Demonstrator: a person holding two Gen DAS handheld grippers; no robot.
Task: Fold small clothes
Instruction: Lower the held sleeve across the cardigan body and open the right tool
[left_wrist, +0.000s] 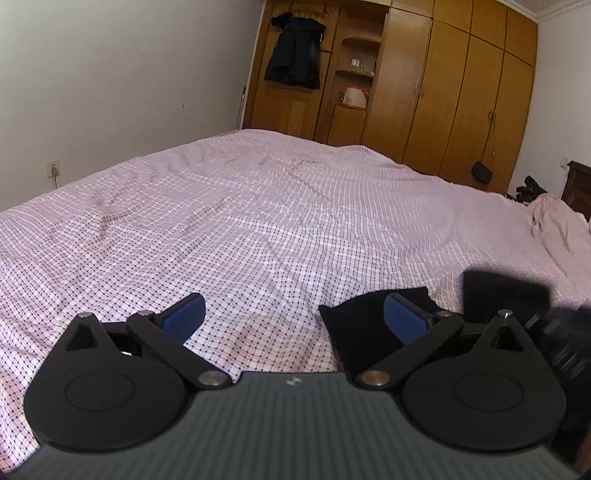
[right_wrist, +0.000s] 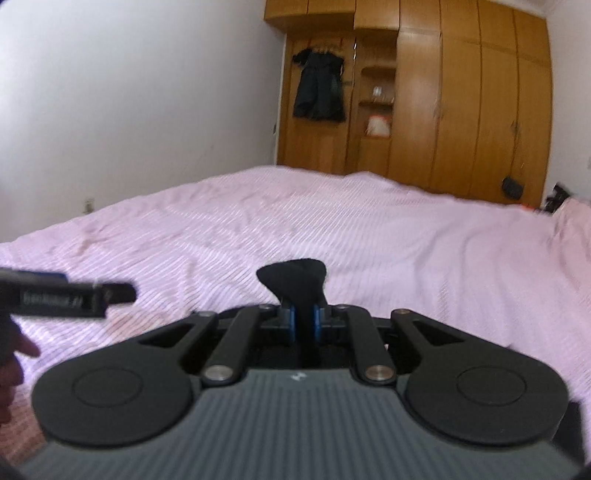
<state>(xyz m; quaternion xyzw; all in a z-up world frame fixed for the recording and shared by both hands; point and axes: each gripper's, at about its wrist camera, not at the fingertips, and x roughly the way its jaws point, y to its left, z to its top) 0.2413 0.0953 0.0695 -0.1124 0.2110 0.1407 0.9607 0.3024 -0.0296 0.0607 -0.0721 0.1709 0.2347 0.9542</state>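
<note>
A small black garment lies on the pink checked bedspread, behind the right finger of my left gripper, which is open and empty low over the bed. My right gripper is shut on a black piece of cloth; its bunched end sticks up between the blue pads. The right gripper shows blurred at the right edge of the left wrist view. The left gripper shows blurred at the left edge of the right wrist view.
The bed fills both views. A wooden wardrobe with a hanging dark coat stands behind it. A white wall with a socket is at left. Bunched pink bedding lies at right.
</note>
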